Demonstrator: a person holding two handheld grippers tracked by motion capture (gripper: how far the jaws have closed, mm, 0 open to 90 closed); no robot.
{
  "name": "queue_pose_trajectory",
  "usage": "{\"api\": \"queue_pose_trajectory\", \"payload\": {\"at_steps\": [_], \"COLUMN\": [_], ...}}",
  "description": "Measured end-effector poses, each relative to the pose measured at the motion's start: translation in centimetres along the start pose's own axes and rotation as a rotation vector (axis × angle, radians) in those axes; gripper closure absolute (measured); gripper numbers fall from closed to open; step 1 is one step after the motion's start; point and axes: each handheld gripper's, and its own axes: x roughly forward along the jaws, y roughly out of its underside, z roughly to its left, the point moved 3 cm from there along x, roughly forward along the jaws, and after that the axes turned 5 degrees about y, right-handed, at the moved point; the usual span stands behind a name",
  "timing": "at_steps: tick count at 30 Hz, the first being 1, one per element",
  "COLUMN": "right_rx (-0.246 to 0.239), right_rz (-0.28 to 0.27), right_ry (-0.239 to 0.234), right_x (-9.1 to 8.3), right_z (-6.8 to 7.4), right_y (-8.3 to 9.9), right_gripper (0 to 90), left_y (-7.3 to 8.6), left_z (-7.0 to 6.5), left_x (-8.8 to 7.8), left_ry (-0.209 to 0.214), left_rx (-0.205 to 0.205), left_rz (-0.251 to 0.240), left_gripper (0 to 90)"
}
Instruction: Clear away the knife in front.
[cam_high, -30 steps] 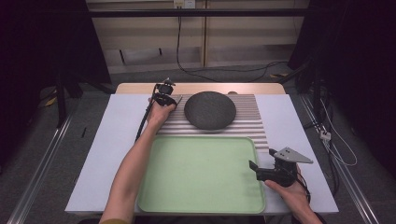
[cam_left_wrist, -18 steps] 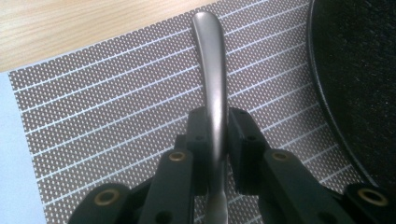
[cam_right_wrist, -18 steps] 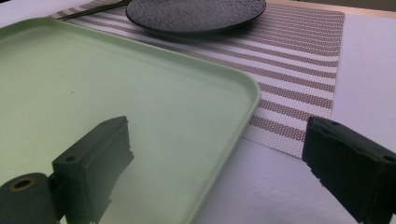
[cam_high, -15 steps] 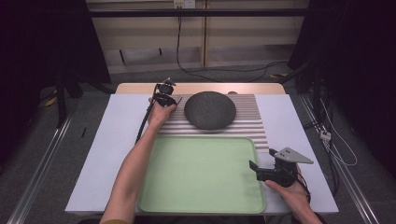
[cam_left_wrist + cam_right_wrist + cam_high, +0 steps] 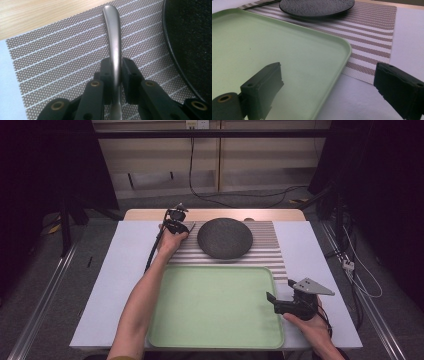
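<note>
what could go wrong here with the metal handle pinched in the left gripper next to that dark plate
1. The left gripper pinches the smooth, curved grey metal utensil handle on a narrow stretch, so it could pivot or slip out when lifted.
2. The dark speckled round plate lies close beside that handle on the striped woven placemat; a swing could knock it.
3. The right gripper, open, straddles the rim of the pale green plastic tray and might nudge it.
</note>
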Motion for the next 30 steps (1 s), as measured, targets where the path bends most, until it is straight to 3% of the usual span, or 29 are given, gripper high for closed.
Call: {"api": "queue_pose_trajectory", "payload": {"at_steps": [20,23,30], "right_rx": [0.003,0.001,0.0], "right_rz": [0.005,0.003,0.004], "right_ry": [-0.001,-0.001,0.002], "right_x": [0.1,0.1,0.1], "right_z": [0.0,0.1,0.0], "right_y": [0.0,0.0,0.0], "right_gripper": [8.3,8.3,8.3], "left_y": [-0.7,-0.6,-0.6], "left_z": [0.3,0.0,-1.0], "left_x": [-2.1,-2.5,-3.6], "left_ry": [0.016,0.018,0.028], "left_rx": [0.014,0.049,0.079], "left_rz": [-0.022,-0.017,-0.021], "left_gripper": [79.9,79.9,79.9]}}
